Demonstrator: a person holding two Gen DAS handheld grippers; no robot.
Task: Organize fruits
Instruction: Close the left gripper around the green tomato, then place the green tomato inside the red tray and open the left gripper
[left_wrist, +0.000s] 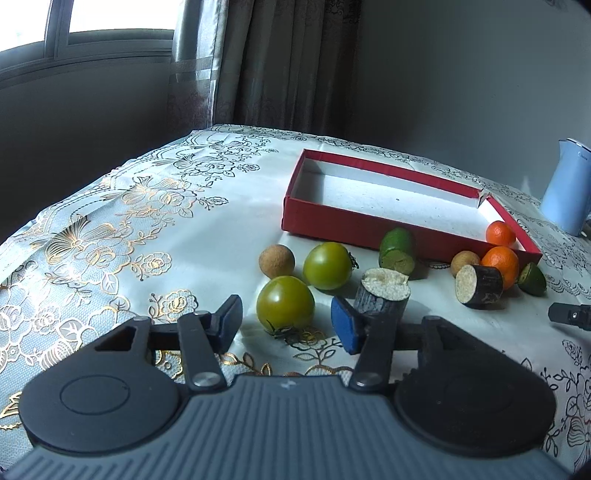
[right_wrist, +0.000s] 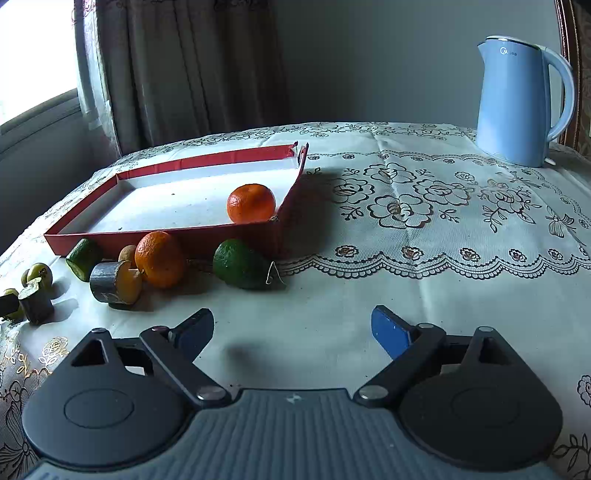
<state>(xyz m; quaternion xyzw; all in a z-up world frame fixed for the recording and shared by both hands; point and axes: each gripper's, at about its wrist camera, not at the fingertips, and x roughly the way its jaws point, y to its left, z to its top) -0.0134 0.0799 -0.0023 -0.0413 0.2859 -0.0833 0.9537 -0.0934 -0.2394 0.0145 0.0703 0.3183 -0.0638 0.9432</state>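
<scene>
In the left wrist view, a green tomato (left_wrist: 284, 306) lies on the cloth between the fingers of my left gripper (left_wrist: 287, 308). A narrow gap shows on each side, so the pads are off it and the gripper is open. A second green tomato (left_wrist: 327, 266) sits just beyond. The red box (left_wrist: 332, 221) holds one orange (right_wrist: 251, 203). Another orange (right_wrist: 159, 258) rests against the box's front wall. My right gripper (right_wrist: 295, 332) stands open over bare cloth with nothing between its fingers.
In front of the box lie two dark cane pieces (left_wrist: 384, 295) (left_wrist: 480, 286), a green cut piece (left_wrist: 397, 251), two small brown fruits (left_wrist: 276, 261) (left_wrist: 461, 261) and a green fruit (right_wrist: 240, 264). A blue kettle (right_wrist: 521, 99) stands at the far right. The table edge runs along the left.
</scene>
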